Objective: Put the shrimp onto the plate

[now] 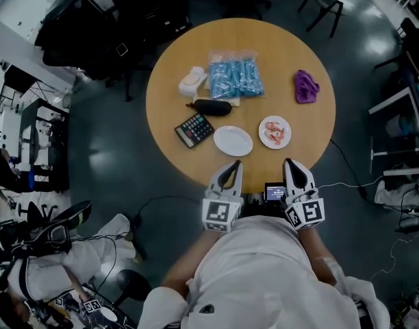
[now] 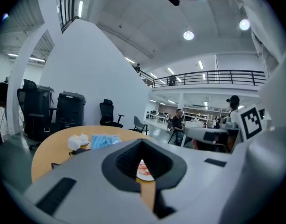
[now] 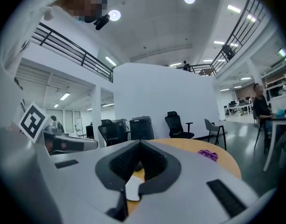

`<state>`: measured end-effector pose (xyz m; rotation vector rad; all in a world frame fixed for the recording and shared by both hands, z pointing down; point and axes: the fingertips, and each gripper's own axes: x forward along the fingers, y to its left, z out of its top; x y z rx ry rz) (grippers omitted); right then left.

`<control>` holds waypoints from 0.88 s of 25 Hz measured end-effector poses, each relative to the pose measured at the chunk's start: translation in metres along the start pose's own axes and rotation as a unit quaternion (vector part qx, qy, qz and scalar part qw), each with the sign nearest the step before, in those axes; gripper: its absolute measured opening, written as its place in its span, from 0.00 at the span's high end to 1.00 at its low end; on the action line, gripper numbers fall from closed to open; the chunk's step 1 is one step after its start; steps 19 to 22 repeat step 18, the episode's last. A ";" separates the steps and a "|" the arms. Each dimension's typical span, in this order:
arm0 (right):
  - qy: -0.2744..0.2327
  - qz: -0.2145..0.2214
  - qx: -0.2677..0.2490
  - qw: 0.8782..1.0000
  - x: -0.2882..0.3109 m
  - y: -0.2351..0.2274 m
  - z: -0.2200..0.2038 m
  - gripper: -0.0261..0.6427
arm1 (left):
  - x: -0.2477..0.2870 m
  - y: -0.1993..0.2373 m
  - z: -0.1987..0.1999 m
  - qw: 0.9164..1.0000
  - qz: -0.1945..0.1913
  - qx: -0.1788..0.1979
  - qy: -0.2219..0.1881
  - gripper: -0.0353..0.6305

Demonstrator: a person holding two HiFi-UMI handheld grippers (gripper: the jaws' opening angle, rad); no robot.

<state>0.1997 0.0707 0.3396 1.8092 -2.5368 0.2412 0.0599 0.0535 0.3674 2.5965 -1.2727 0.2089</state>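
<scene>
Hovering | left tongs (image 1: 235, 164), right tongs (image 1: 291, 162) together, empty | calculator (image 1: 194, 129), eggplant (image 1: 212, 107) beside white plate (image 1: 233, 140) | shrimp (image 1: 274, 131) nearby

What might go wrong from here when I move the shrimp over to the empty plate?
1. The right gripper is shut with nothing in its jaws; unless they open first, they would likely shove the pink shrimp rather than grasp them.
2. The shrimp lie clustered on a small white dish; a pinch may lift several or drag the dish.
3. The empty white plate sits close to the black calculator, so a loose release might land off it.
</scene>
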 end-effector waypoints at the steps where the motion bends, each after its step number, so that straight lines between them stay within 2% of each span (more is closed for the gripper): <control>1: -0.001 0.001 0.000 1.000 0.000 0.001 0.002 0.94 | 0.001 0.000 0.000 1.000 0.000 -0.001 0.001 0.94; 8: -0.007 -0.001 0.000 1.000 -0.009 -0.003 0.010 0.94 | 0.003 -0.004 0.013 1.000 -0.012 0.013 -0.013 0.94; 22: -0.006 0.006 -0.001 1.000 -0.014 -0.002 0.013 0.94 | -0.002 -0.005 0.009 1.000 -0.009 0.009 -0.012 0.94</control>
